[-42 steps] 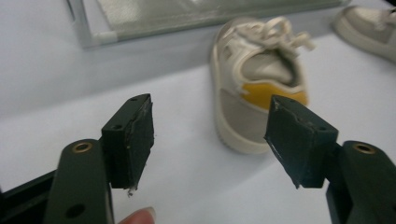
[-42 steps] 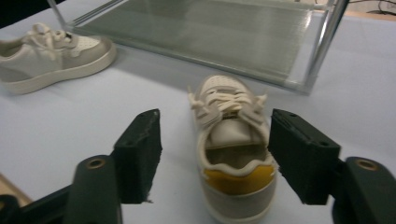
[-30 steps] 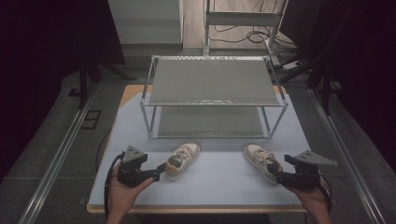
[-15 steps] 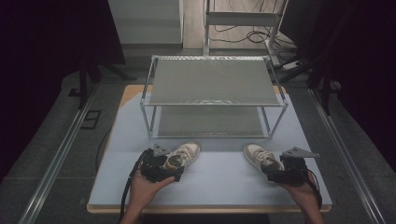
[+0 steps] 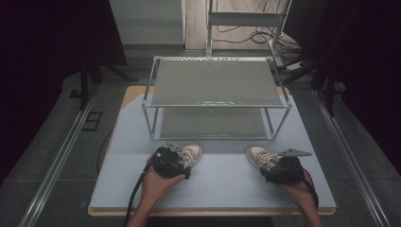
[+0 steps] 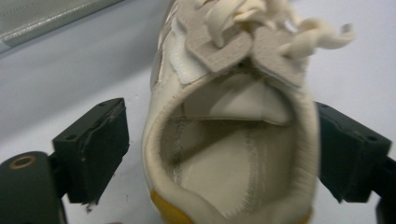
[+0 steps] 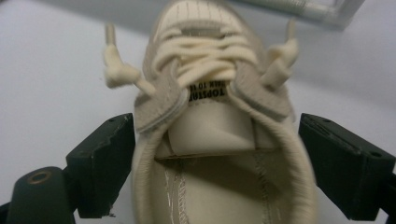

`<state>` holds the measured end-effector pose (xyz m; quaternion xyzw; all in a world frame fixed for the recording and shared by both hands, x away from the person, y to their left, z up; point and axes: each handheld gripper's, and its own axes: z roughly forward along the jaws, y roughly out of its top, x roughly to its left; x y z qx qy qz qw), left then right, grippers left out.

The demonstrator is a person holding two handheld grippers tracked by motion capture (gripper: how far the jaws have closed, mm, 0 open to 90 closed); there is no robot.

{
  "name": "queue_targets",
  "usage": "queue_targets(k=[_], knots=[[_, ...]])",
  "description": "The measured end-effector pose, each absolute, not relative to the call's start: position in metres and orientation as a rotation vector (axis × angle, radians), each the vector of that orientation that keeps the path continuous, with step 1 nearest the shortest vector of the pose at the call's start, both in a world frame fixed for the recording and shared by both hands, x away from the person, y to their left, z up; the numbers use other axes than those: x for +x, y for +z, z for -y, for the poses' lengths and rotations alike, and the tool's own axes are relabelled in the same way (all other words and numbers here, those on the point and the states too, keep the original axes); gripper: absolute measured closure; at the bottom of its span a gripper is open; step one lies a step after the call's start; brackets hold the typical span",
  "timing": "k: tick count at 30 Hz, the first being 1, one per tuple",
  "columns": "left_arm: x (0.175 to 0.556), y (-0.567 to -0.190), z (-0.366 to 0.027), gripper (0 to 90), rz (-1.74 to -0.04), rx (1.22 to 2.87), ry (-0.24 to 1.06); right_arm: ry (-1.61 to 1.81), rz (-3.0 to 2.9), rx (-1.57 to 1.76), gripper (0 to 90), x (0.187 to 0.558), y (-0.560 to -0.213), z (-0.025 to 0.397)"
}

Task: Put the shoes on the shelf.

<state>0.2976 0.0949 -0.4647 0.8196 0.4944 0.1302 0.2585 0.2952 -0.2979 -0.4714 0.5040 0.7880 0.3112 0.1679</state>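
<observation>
Left cream sneaker lower centre-left of high view, heel collar between jaws of left gripper; jaws apart, right one touching collar, left one just clear. Right cream sneaker lower right, heel inside right gripper; jaws spread, flanking collar. Both on pale worktop. Two-tier wire rack behind, mid-frame.
</observation>
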Motion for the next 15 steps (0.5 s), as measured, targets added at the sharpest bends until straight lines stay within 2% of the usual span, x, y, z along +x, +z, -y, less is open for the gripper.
queue_targets(k=[6,10,15], knots=[[0.3010,-0.4715,-0.0926,17.6,-1.349,2.235,0.339,0.893,-2.251,1.464,14.9,0.2999,-0.4799,0.2974],[0.3016,-0.4739,-0.0915,26.1,-1.327,2.250,0.311,0.895,-2.260,1.456,22.7,0.2999,-0.4806,0.2964],[0.3010,-0.4737,-0.0913,27.7,-1.324,2.247,0.315,0.888,-2.249,1.435,25.8,0.2985,-0.4806,0.2965]])
